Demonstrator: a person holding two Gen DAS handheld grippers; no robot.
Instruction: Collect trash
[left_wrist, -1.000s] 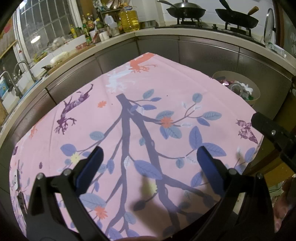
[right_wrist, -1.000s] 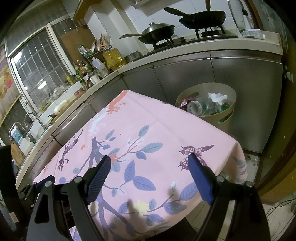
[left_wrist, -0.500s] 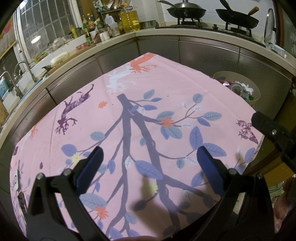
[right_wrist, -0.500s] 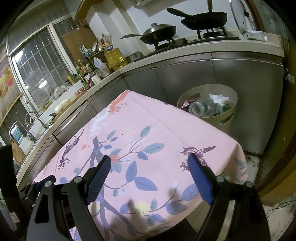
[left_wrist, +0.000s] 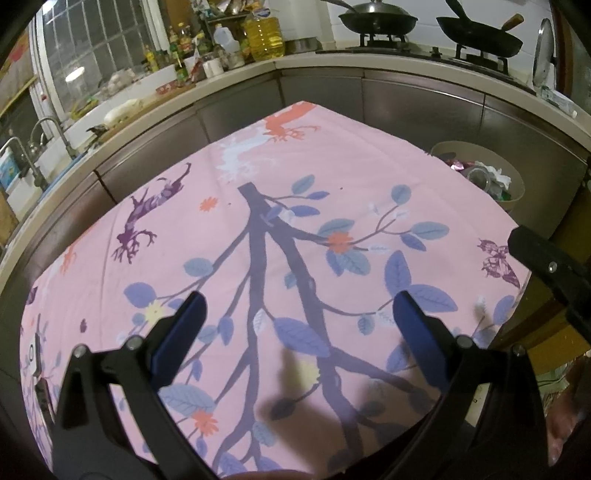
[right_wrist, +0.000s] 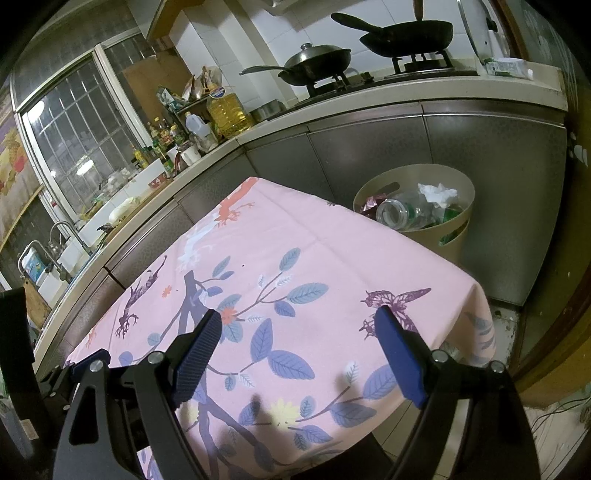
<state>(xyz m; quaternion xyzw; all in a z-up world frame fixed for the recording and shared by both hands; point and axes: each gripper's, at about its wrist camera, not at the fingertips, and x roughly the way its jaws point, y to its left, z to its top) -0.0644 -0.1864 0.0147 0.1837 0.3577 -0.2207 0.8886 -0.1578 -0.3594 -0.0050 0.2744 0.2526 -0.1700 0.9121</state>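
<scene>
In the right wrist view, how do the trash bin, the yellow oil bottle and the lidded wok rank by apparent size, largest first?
1. Trash bin, clearly largest, though nearest.
2. Lidded wok.
3. Yellow oil bottle.
The wok and the oil bottle stand farther back, so true sizes stay unsure.

Left wrist view: above the table (left_wrist: 332, 155), looking across it toward the counter (left_wrist: 406, 61).
Right wrist view: nearer the table's right edge, facing the bin (right_wrist: 458, 221).
Shared: table, bin, counter.
</scene>
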